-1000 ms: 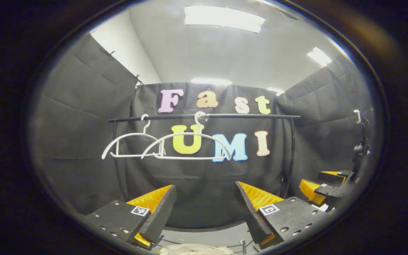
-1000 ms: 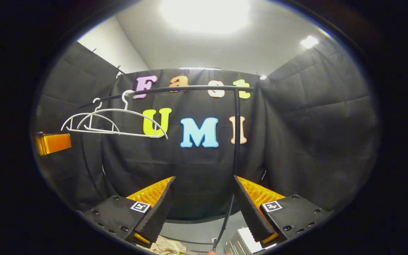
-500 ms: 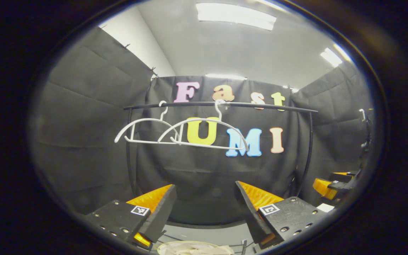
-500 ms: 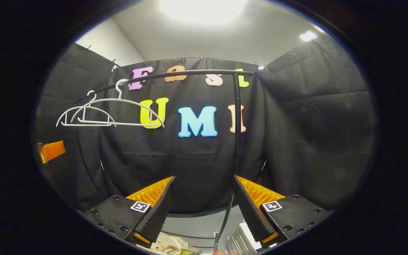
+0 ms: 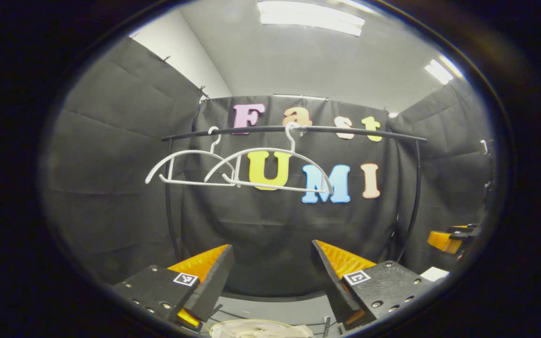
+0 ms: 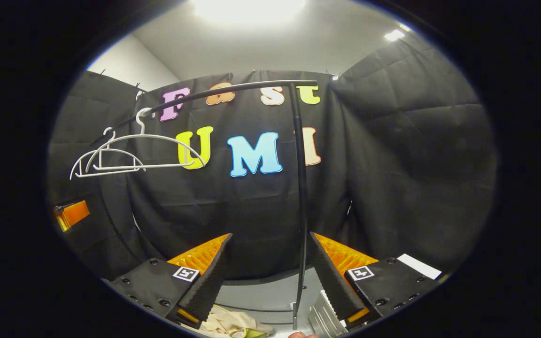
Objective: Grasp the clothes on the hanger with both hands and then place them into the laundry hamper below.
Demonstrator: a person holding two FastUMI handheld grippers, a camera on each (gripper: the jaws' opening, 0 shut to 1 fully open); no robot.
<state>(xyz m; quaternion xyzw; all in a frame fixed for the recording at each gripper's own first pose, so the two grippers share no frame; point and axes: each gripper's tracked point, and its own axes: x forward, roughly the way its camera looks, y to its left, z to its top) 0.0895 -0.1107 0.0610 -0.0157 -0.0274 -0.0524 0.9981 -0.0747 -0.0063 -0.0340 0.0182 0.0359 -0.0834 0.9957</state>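
In the left gripper view, two bare white plastic hangers (image 5: 247, 169) hang from the black metal rail (image 5: 298, 130) in the upper middle of the frame, with no garment on either. The cream-coloured crumpled clothes (image 5: 261, 328) lie at the very bottom centre, below and between the fingers of the left gripper (image 5: 270, 277), inside what looks like the pale rim of the laundry hamper (image 5: 214, 327). This gripper is released, jaws spread wide with nothing between them.

In the right gripper view, the same clothes (image 6: 230, 325) show at the bottom, left of centre, just under the left finger of the right gripper (image 6: 268, 277), which is likewise spread and empty. The black upright post of the rail (image 6: 301, 202) runs down through the middle of that frame.

So the garment lies beneath both grippers, not ahead of them at hanger height; both point at the wall over it. Judging by this, the drop into the hamper appears done, and neither gripper seems clearly nearer to the cloth.
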